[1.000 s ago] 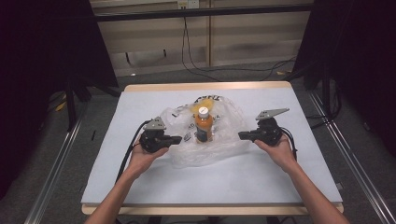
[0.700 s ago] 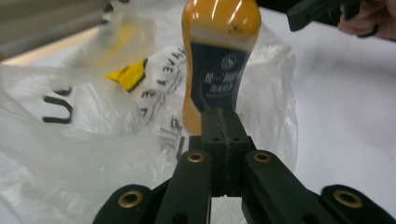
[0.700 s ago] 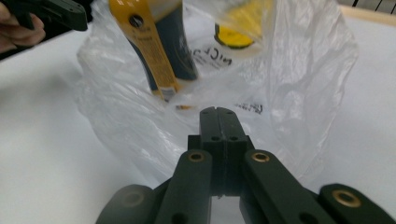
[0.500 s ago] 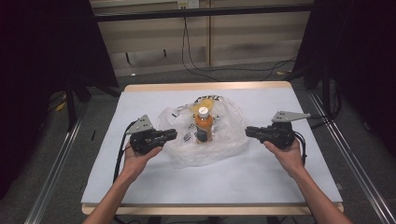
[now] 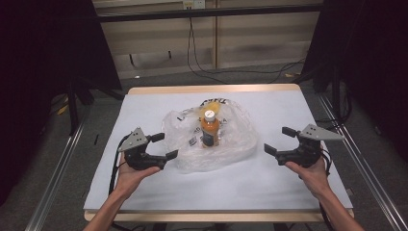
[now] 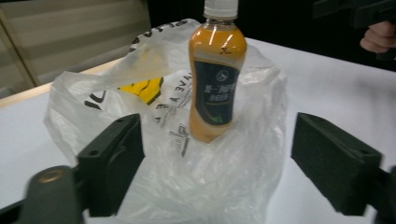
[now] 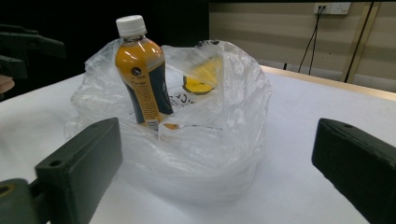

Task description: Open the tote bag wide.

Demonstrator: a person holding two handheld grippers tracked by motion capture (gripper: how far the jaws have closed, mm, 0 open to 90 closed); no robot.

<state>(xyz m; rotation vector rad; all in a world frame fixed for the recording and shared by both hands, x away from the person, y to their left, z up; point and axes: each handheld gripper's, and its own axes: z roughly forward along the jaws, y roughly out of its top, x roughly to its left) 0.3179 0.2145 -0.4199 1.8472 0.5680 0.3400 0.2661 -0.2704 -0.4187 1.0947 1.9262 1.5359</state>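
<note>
Standing upright in the middle of the table [image 5: 144, 202], the bottle [image 5: 210, 129] sits inside the crumpled bag [image 5: 240, 144], whose plastic is pushed down around its lower half. The left gripper [image 5: 166, 147] hangs just off the bag's left edge and the right gripper [image 5: 279, 139] well off its right edge; both have their jaws spread with nothing between them, having just been opening.

This looks like the letting-go step after the bag was pulled down around the bottle, so the bagging work seems paused or near done. A next move would likely call for re-gripping the bag's rim or handles on either side of the bottle without tipping it.

Against the earlier frames, both grippers were clamped on the bag's sides close to the bottle; now they have drawn outward, the right one farther, while the bottle has stayed put.
</note>
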